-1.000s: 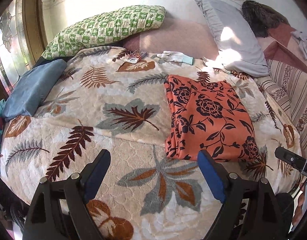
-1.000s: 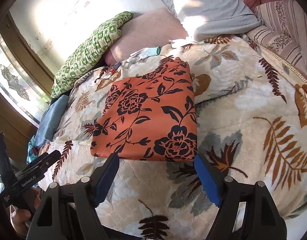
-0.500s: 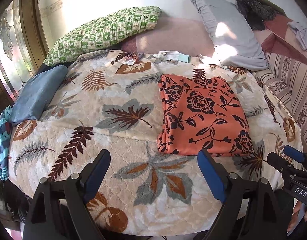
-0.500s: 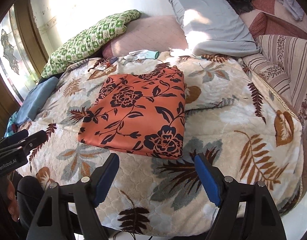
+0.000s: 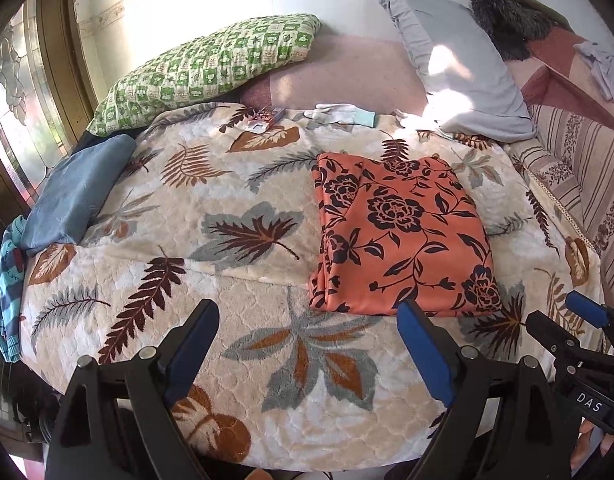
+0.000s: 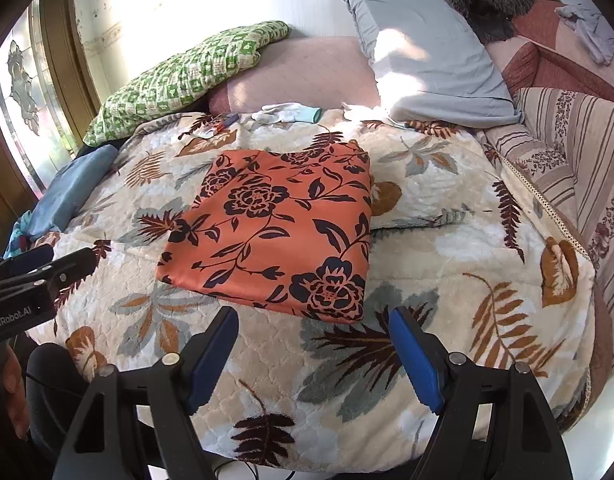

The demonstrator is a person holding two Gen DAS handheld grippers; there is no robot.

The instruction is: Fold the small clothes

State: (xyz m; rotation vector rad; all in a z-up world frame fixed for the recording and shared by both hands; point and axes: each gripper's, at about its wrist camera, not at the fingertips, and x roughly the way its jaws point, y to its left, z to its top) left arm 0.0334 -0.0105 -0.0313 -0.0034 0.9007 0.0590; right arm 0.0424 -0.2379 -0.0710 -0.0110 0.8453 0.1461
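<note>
An orange garment with dark flower print (image 5: 403, 232) (image 6: 275, 228) lies folded into a flat rectangle on the leaf-patterned blanket (image 5: 243, 236) (image 6: 439, 264) of the bed. My left gripper (image 5: 309, 320) hangs open above the blanket's near edge, just short of the garment's near left corner, nothing between its blue pads. My right gripper (image 6: 313, 324) is open too, over the blanket just in front of the garment's near edge, holding nothing. Each gripper shows at the side of the other's view: the right gripper (image 5: 575, 332) and the left gripper (image 6: 35, 272).
A green checked pillow (image 5: 203, 68), a pink pillow (image 6: 299, 76) and a grey pillow (image 5: 459, 68) lie at the head. A blue folded cloth (image 5: 75, 192) and a striped turquoise cloth (image 5: 7, 288) sit at the left edge. White gloves (image 5: 339, 114) lie near the pillows. A striped sofa (image 6: 579, 152) stands right.
Both grippers have drawn back and up from the folded garment, so more of the bed shows. The right one has rolled level. The garment has not moved.
</note>
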